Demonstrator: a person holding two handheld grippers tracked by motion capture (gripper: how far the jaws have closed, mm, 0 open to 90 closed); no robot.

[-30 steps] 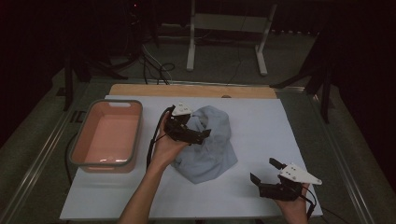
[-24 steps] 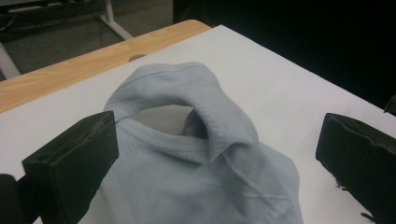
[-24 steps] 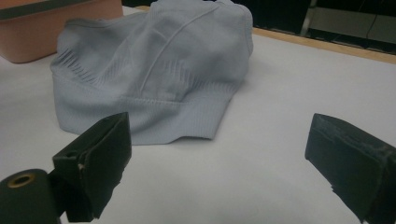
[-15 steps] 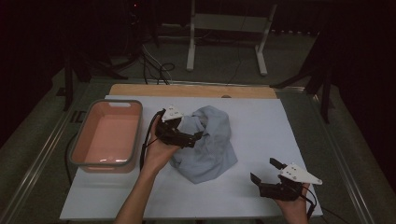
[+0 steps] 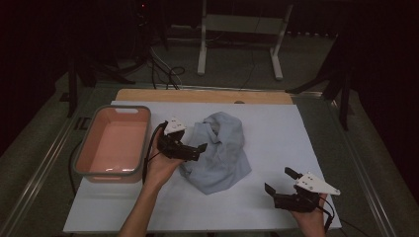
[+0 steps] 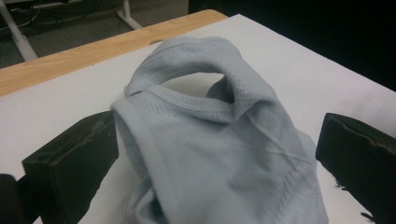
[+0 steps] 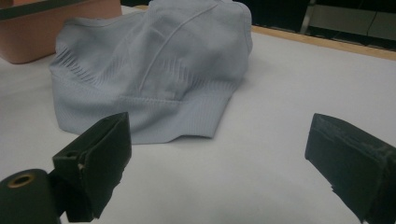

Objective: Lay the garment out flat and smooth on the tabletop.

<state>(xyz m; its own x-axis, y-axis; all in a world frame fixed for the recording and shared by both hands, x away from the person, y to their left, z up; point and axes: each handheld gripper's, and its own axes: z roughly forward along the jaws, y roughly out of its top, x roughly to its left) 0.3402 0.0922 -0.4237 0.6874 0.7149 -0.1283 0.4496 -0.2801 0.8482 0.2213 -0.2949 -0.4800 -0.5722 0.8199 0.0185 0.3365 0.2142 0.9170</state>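
Observation:
A crumpled light blue-grey garment [image 5: 222, 153] lies in a heap on the white table mat [image 5: 276, 133]. My left gripper [image 5: 198, 150] sits at the heap's left edge, open. In the left gripper view its jaws stand wide apart around a raised fold and neck opening of the garment [image 6: 215, 135], and the left gripper [image 6: 217, 140] is not closed on it. My right gripper [image 5: 279, 180] rests low on the mat at the front right, open and well clear of the cloth. In the right gripper view the garment [image 7: 149, 70] lies ahead of the open right gripper [image 7: 219, 135].
A pink plastic basin [image 5: 113, 143] with a grey rim stands on the left of the mat, close beside my left hand; its corner [image 7: 46, 28] also shows behind the cloth. A wooden strip [image 5: 202, 95] edges the far side. Dark floor, cables and a stand lie beyond.
My left gripper has drawn back to the left and toward the person, from over the garment's top to its left edge. The right gripper has stayed put.

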